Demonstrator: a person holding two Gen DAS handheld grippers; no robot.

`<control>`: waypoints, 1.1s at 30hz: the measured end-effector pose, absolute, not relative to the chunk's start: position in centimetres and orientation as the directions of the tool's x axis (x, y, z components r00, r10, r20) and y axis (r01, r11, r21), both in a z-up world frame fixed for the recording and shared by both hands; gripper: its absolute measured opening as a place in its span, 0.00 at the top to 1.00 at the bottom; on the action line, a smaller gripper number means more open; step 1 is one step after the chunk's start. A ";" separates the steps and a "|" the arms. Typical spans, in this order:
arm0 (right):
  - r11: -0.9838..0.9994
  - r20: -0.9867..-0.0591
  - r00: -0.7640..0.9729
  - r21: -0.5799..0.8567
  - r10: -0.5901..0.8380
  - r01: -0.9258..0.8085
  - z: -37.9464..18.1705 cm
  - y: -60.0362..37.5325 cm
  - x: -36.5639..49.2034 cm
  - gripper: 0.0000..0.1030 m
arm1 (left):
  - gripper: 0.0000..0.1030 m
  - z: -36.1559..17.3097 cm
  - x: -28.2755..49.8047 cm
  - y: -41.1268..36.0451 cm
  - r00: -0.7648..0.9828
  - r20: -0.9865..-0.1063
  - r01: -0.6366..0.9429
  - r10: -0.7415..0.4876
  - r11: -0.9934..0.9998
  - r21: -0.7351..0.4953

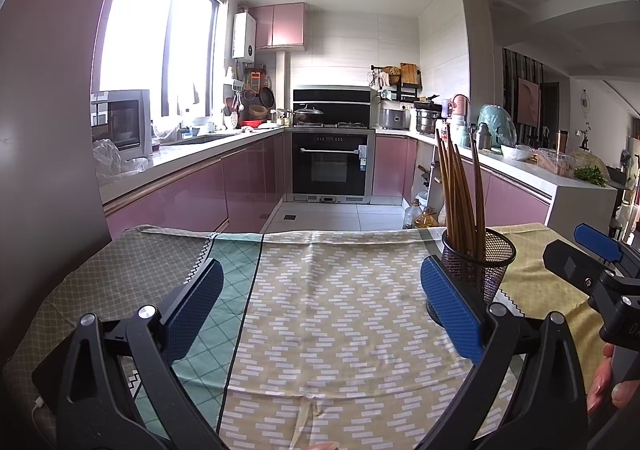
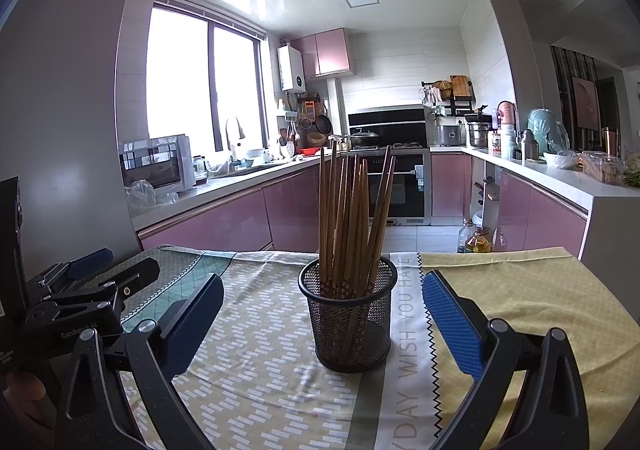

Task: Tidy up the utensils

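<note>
A black mesh cup (image 2: 351, 320) stands upright on the cloth-covered table (image 2: 256, 370). It holds several brown wooden chopsticks (image 2: 352, 218), standing on end. My right gripper (image 2: 323, 282) is open and empty, with the cup between and just beyond its blue-padded fingers (image 2: 452, 324). My left gripper (image 1: 322, 270) is open and empty over bare cloth. The cup (image 1: 478, 262) stands just past its right finger in the left wrist view, with the chopsticks (image 1: 460, 186) in it. Each gripper shows at the edge of the other's view: the right (image 1: 596, 262) and the left (image 2: 92, 270).
The table's far edge (image 1: 320, 232) drops to a tiled kitchen floor. Pink cabinets and an oven (image 1: 330, 166) stand behind. Oil bottles (image 2: 476, 238) stand on the floor at the far right. A dark flat device (image 1: 52, 378) lies at the table's left edge.
</note>
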State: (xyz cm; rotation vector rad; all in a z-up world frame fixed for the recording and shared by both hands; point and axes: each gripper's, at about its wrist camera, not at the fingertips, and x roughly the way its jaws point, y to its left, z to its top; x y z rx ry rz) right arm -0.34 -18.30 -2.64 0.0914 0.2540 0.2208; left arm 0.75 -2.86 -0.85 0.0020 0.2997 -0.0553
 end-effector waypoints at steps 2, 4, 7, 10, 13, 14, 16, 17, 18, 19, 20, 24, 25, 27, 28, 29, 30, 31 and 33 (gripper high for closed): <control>0.971 -0.240 0.943 0.118 0.229 -0.206 -2.6 -18.3 -0.3 0.06 | 0.06 -0.8 0.7 -2.9 0.954 -0.295 0.055 -0.054 0.998 -0.006; 0.972 -0.239 0.944 0.119 0.228 -0.205 -2.6 -18.3 -0.4 0.06 | 0.06 -0.8 0.7 -2.9 0.954 -0.295 0.055 -0.054 0.998 -0.006; 0.972 -0.239 0.944 0.117 0.228 -0.205 -2.6 -18.3 -0.3 0.06 | 0.06 -0.8 0.7 -2.9 0.954 -0.295 0.055 -0.054 0.998 -0.007; 0.972 -0.240 0.943 0.117 0.229 -0.206 -2.6 -18.3 -0.4 0.06 | 0.06 -0.8 0.7 -2.9 0.954 -0.296 0.054 -0.054 0.999 -0.007; 0.972 -0.239 0.944 0.118 0.229 -0.205 -2.6 -18.3 -0.3 0.06 | 0.06 -0.9 0.7 -2.9 0.953 -0.297 0.055 -0.054 0.998 -0.006; 0.971 -0.239 0.944 0.119 0.229 -0.206 -2.6 -18.3 -0.3 0.06 | 0.06 -1.0 0.6 -2.9 0.953 -0.297 0.055 -0.054 0.998 -0.007; 0.971 -0.239 0.943 0.119 0.230 -0.206 -2.6 -18.3 -0.4 0.06 | 0.06 -1.0 0.7 -3.0 0.953 -0.298 0.055 -0.054 0.998 -0.006; 0.972 -0.240 0.944 0.117 0.228 -0.205 -2.6 -18.3 -0.3 0.06 | 0.06 -1.0 0.6 -3.0 0.953 -0.298 0.055 -0.054 0.998 -0.007; 0.972 -0.240 0.944 0.117 0.228 -0.205 -2.6 -18.3 -0.3 0.06 | 0.06 -1.0 0.6 -3.0 0.953 -0.298 0.055 -0.055 0.998 -0.007; 0.971 -0.239 0.944 0.119 0.229 -0.206 -2.6 -18.3 -0.3 0.06 | 0.06 -1.0 0.7 -3.0 0.953 -0.297 0.055 -0.054 0.998 -0.007; 0.972 -0.240 0.943 0.118 0.229 -0.205 -2.6 -18.3 -0.3 0.06 | 0.06 -1.0 0.6 -3.0 0.953 -0.297 0.055 -0.054 0.998 -0.006; 0.972 -0.241 0.943 0.118 0.228 -0.205 -2.6 -18.3 -0.3 0.06 | 0.06 -1.0 0.7 -3.0 0.953 -0.298 0.055 -0.055 0.998 -0.007; 0.972 -0.242 0.943 0.118 0.229 -0.206 -2.6 -18.3 -0.3 0.06 | 0.06 -1.0 0.7 -3.0 0.953 -0.298 0.054 -0.053 0.999 -0.006; 0.972 -0.240 0.944 0.118 0.229 -0.205 -2.7 -18.3 -0.3 0.06 | 0.06 -1.0 0.7 -3.0 0.953 -0.298 0.056 -0.055 0.998 -0.007; 0.971 -0.241 0.943 0.118 0.229 -0.206 -2.7 -18.3 -0.3 0.06 | 0.06 -1.0 0.7 -3.0 0.953 -0.298 0.055 -0.054 0.998 -0.006; 0.972 -0.241 0.943 0.117 0.229 -0.206 -2.7 -18.3 -0.3 0.06 | 0.06 -1.0 0.7 -3.0 0.953 -0.298 0.055 -0.054 0.998 -0.006; 0.972 -0.241 0.943 0.117 0.228 -0.205 -2.7 -18.3 -0.3 0.06 | 0.06 -1.0 0.7 -3.0 0.953 -0.299 0.055 -0.055 0.998 -0.007; 0.972 -0.242 0.943 0.118 0.229 -0.205 -2.7 -18.3 -0.3 0.06 | 0.06 -1.0 0.7 -3.0 0.953 -0.299 0.055 -0.055 0.998 -0.008; 0.971 -0.241 0.943 0.118 0.229 -0.206 -2.7 -18.3 -0.3 0.06 | 0.06 -1.0 0.7 -3.0 0.953 -0.299 0.055 -0.055 0.998 -0.007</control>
